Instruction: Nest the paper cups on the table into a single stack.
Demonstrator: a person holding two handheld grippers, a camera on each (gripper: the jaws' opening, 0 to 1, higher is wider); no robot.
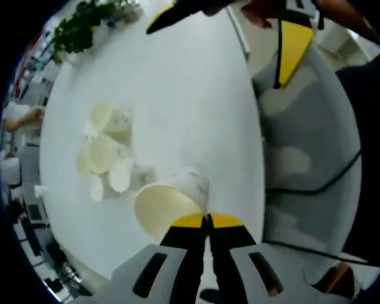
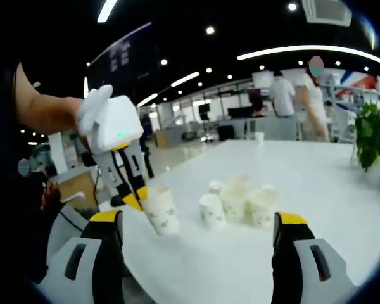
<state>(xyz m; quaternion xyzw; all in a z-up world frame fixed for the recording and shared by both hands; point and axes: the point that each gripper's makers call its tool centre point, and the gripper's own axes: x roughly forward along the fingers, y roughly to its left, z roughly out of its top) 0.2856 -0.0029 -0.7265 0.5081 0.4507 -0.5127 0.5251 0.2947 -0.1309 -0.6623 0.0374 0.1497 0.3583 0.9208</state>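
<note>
L tongs (image 1: pixel 208 221) pinch paper cup (image 1: pixel 168 202) rim; R tongs (image 2: pixel 196 228) wide, apart.

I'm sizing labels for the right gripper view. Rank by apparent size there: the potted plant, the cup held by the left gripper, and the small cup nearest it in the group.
1. Potted plant, cut by the edge
2. Held cup, pinched by the left gripper
3. Small cup

The held cup's nearness may inflate it.

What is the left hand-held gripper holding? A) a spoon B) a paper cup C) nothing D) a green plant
B: the left hand-held gripper is shut on the rim of a paper cup, apart from the other cups on the white table.
</note>
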